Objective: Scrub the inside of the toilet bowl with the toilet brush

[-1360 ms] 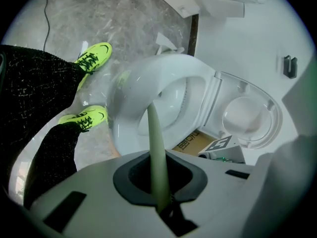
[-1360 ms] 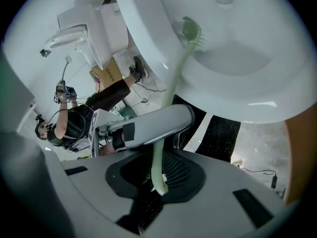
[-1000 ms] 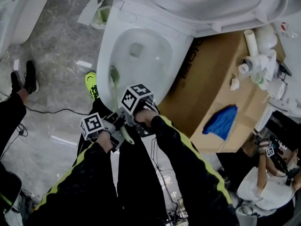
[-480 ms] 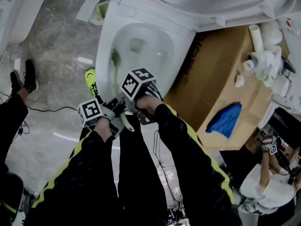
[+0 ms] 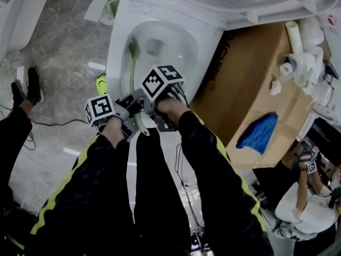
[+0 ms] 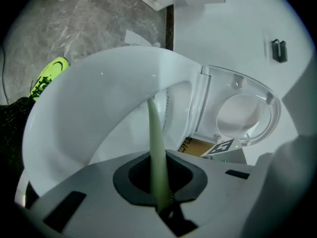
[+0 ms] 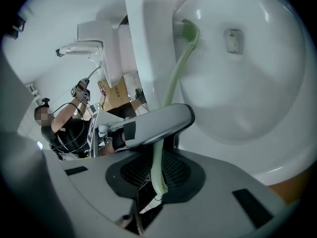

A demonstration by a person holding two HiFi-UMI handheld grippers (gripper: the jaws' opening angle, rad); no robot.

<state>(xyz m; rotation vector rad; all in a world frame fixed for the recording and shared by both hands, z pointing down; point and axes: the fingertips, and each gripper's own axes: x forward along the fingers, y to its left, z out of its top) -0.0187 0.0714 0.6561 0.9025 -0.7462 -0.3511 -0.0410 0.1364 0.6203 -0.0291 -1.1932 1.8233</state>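
Your left gripper [image 6: 159, 198] and right gripper [image 7: 157, 185] both clamp the pale green plastic toilet brush [image 7: 176, 78], its head ahead inside the white ceramic toilet bowl [image 7: 247, 88].

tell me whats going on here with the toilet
A person stands over an open toilet bowl, working a pale green toilet brush with both grippers. The left gripper and right gripper are each shut on the brush's handle, close together. The brush head is down inside the bowl, against its side wall just under the rim, so scrubbing looks under way.
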